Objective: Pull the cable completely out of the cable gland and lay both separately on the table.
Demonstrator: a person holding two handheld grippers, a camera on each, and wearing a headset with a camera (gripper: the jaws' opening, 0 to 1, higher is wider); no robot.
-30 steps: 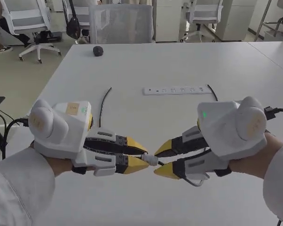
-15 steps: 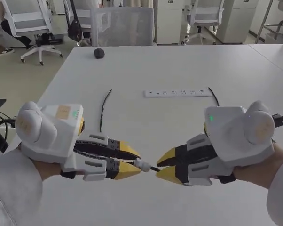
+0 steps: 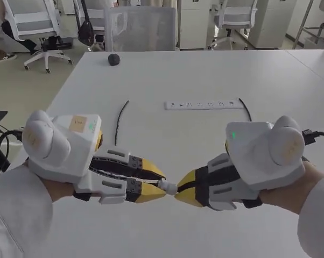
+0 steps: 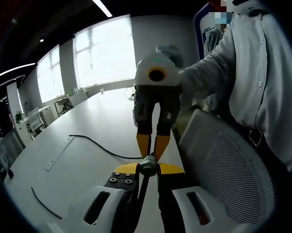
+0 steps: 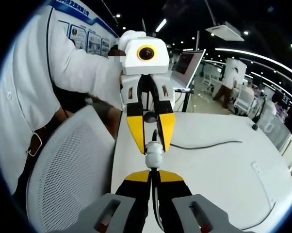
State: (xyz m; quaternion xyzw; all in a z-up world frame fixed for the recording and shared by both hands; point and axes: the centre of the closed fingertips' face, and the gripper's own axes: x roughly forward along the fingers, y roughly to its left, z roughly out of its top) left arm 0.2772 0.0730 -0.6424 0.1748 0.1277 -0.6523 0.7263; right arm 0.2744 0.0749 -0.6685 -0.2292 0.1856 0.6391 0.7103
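Grey cable gland (image 3: 168, 186), likely rigid, is pinched above the worktop (image 3: 205, 75) in the fingers of the left gripper (image 3: 163, 184), while the right gripper (image 3: 177, 192) nips its thin, likely limp cable (image 5: 153, 171) just beside it.

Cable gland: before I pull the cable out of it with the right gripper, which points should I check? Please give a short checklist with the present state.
1. Hold of the left gripper on the cable gland: ok, shut on it.
2. Hold of the right gripper on the cable, close to the gland: ok.
3. Cable free of the gland: not ok, it enters it.
4. Grippers in line for a straight pull: ok.
5. Bare table before the power strip: ok.
6. Cable length inside the gland: cannot tell.
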